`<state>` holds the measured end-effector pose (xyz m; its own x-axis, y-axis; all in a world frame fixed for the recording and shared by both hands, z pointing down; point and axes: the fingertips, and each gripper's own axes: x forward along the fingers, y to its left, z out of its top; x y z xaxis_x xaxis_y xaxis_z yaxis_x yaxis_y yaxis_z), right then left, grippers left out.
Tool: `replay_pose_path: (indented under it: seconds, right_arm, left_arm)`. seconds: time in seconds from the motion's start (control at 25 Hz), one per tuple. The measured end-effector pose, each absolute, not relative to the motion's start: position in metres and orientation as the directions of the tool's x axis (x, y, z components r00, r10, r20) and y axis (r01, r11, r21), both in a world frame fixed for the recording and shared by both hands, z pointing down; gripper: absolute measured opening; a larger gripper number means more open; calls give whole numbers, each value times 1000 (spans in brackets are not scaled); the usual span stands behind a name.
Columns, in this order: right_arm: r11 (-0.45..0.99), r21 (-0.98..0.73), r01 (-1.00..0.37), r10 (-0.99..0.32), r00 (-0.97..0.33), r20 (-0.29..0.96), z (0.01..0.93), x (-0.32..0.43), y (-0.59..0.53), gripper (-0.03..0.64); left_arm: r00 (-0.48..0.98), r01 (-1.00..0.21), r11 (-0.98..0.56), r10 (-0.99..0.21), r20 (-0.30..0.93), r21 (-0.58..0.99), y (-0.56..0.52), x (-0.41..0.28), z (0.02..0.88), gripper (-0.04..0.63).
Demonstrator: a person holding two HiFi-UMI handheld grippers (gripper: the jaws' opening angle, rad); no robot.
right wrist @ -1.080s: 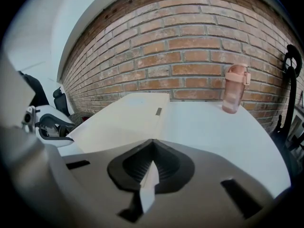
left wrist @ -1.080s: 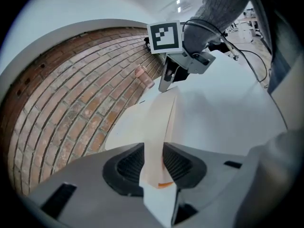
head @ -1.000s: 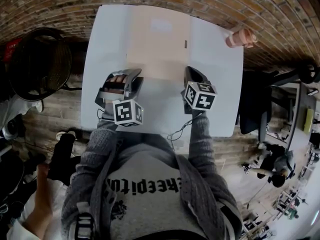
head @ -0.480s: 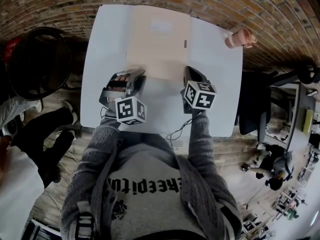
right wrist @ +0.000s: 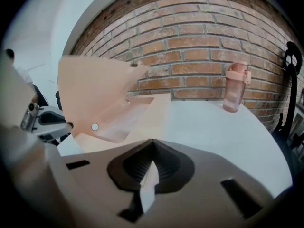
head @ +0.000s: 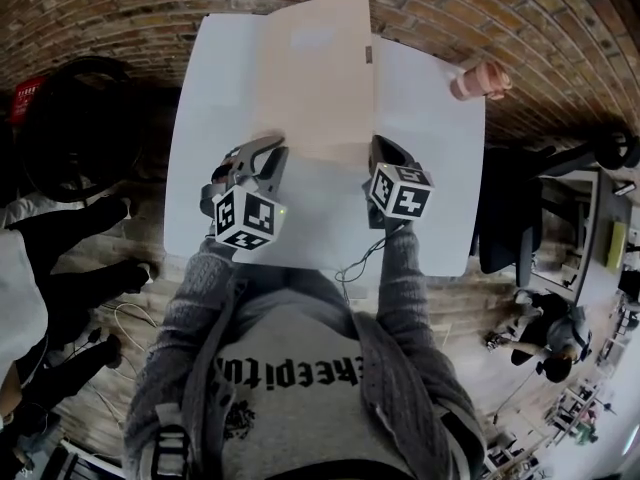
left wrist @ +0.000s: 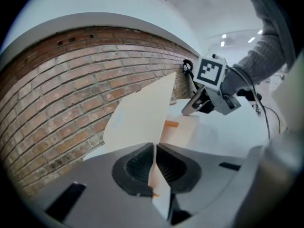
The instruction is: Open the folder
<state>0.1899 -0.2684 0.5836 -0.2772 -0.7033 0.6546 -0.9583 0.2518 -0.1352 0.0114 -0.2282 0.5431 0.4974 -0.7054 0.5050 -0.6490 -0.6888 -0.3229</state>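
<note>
Folder lies on the table, cover part-raised; left gripper, jaws just closed pinching that cover, should lift steadily while right gripper, clamped on what appears the lower leaf, anchors it.

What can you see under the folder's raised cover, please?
Under the raised cover, the right gripper view shows a peach inner pocket and a small round stud. The pocket hides whatever it may contain.
</note>
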Motion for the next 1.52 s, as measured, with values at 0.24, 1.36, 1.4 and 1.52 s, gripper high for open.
replay_pose_path:
  seconds: [0.24,1.36,1.4,1.52]
  right_arm:
    - [249,-119,-961,-703,-264,661,583,190,-268,2]
    - [241,-73,-968,-708,-227,668,583,188,-266,2]
    - [241,-73,-968,-708,-227,669,583,187,-266,2]
    - [240,-71,-968,-708,-224,670,583,186,-266,2]
  left_arm:
    - [489,-804,-581,-767,415,-127,-231,-17,524,20]
    - [154,-920,58,-856,493,388,-230,-154,568,9]
    - [149,-918,69,-852,502,391,-230,-156,571,9]
    - [139,-916,94,-838,527,390,-231,-162,578,9]
